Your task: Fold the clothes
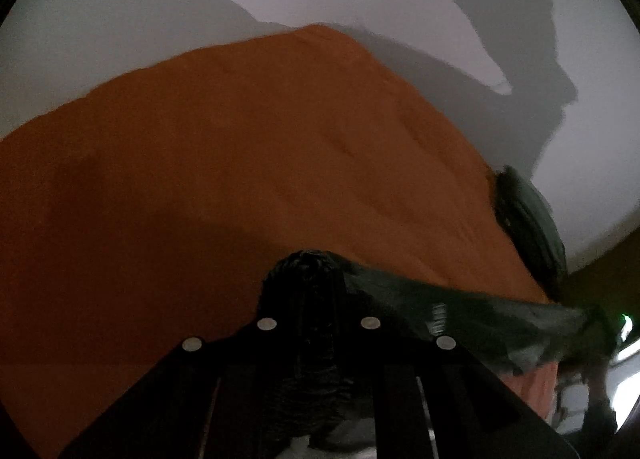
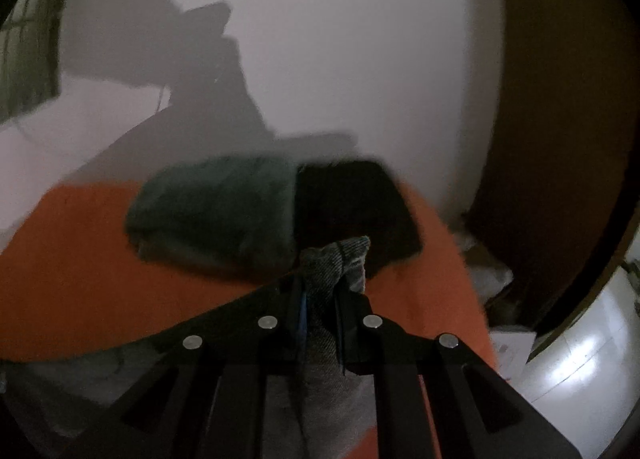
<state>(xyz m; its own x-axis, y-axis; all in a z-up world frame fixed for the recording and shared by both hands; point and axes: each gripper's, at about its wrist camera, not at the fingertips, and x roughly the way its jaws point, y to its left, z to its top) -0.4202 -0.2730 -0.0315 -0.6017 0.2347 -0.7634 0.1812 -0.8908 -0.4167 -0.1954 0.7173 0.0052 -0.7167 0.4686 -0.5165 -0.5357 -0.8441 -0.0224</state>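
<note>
The biggest thing I have in view is the orange sheet [image 1: 240, 163], spread flat over what I take to be a bed against the pale wall [image 2: 340, 39], which gives me a broad, smooth surface to fold on. At its far side, by the wall, sit two bundles side by side and touching: a dark green folded garment [image 2: 216, 211] and a black folded garment [image 2: 360, 203]. I judge they are parked there as a pile of folded pieces, out of the way of the open middle of the sheet, though I cannot say who stacked them or when. Nearer to me is the piece I am working with, the grey denim-like garment [image 2: 336, 259]. My right tool [image 2: 320, 291] has its fingers pressed onto a bunched corner of it, the cloth poking out past the tips. My left tool [image 1: 308, 271] looks pressed together on a dark edge of cloth that stretches away to the right, taut enough that I judge both tools hold the same piece and keep it stretched between them above the sheet, ready to be laid down or doubled over; in this dim light I cannot be sure of that.
</note>
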